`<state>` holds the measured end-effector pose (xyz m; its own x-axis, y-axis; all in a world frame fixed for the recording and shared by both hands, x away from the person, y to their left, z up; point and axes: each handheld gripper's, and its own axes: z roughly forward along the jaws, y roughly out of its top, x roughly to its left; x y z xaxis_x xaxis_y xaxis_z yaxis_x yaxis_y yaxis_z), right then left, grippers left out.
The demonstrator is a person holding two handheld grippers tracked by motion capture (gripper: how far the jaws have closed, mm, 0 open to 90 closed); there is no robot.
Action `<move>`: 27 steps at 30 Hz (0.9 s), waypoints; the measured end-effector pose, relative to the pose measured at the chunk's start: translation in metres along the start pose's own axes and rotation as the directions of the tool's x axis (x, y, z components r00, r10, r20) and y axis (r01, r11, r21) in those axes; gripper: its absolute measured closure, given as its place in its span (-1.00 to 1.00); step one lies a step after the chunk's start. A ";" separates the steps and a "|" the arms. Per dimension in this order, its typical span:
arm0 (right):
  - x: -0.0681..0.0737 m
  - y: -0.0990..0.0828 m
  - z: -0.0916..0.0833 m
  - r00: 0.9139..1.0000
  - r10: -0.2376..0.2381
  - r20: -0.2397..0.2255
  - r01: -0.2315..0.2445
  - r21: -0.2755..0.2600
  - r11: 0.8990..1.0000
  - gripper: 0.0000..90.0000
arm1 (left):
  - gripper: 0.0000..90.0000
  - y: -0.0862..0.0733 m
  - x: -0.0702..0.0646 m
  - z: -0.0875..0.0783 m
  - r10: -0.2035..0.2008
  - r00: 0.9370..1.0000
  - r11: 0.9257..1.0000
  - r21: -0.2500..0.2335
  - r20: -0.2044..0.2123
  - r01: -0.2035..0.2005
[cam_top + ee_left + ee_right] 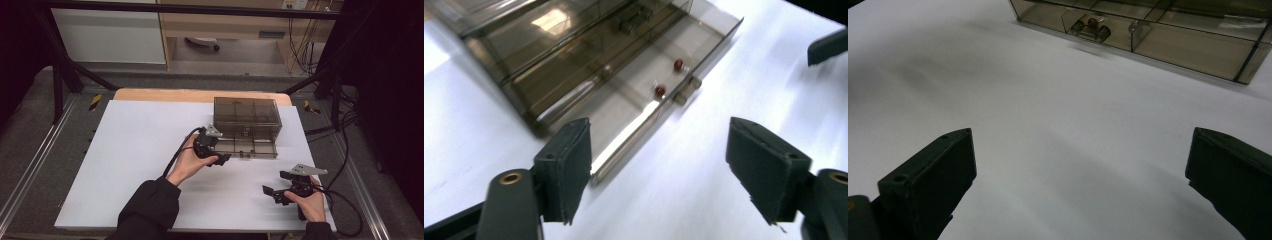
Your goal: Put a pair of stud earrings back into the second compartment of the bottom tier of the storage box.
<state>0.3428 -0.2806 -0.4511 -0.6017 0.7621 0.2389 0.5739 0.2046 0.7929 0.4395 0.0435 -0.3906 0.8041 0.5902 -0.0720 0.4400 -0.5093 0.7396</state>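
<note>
A smoky see-through plastic box [245, 114] stands at the back of the white table top, its shallow drawer [250, 146] pulled out toward me. In the left gripper view the drawer [624, 107] holds two small red pieces [660, 91] close to its front handle [687, 90]. My left gripper [220, 148] hovers at the drawer's left front corner, open, with only white table between its jaws [659, 165]. Further right and nearer to me, my right gripper [276, 183] is held low, open and empty [1080, 175], facing the drawer [1148, 35].
The white sheet [140, 165] lies on a wooden table whose back edge [165, 95] shows behind it. Black frame bars [65, 70] and cables [340, 165] run along the sides. A jaw of the right gripper [829, 46] shows at the upper right of the left gripper view.
</note>
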 end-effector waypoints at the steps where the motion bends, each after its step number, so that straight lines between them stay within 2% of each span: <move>1: 0.000 0.000 0.000 1.000 -0.003 0.001 0.003 0.000 1.000 -0.99 | -0.50 -0.002 0.001 -0.002 0.005 1.000 1.000 0.001 0.002 -0.005; 4: 0.000 0.000 0.000 1.000 -0.007 0.003 0.007 0.002 1.000 -0.99 | -0.62 -0.012 0.004 -0.012 -0.002 1.000 1.000 -0.017 0.018 0.002; 10: -0.001 0.000 0.000 1.000 -0.004 0.002 0.004 0.000 1.000 -0.99 | -0.75 -0.036 0.012 -0.031 -0.012 1.000 0.999 -0.031 0.007 0.012; 15: 0.000 0.000 0.000 1.000 -0.003 0.003 0.003 0.001 1.000 -0.99 | -0.79 -0.057 0.019 -0.044 -0.017 1.000 0.999 -0.041 -0.008 0.017; 17: 0.000 0.000 0.000 1.000 -0.003 0.003 0.003 0.002 1.000 -0.99 | -0.81 -0.061 0.021 -0.047 -0.012 1.000 0.999 -0.041 -0.014 0.011; 18: -0.001 0.000 0.000 1.000 -0.005 0.004 0.005 0.003 1.000 -0.99 | -0.83 -0.068 0.024 -0.052 -0.007 1.000 0.999 -0.043 -0.026 0.006; 27: -0.001 0.000 0.001 1.000 -0.006 0.010 0.006 0.003 1.000 -0.99 | -0.83 -0.101 0.036 -0.078 -0.028 0.998 0.998 -0.055 -0.059 0.025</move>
<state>0.3438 -0.2807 -0.4521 -0.5999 0.7668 0.2284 0.5721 0.2115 0.7925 0.3931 0.1651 -0.4152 0.7665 0.6401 -0.0530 0.4369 -0.4591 0.7736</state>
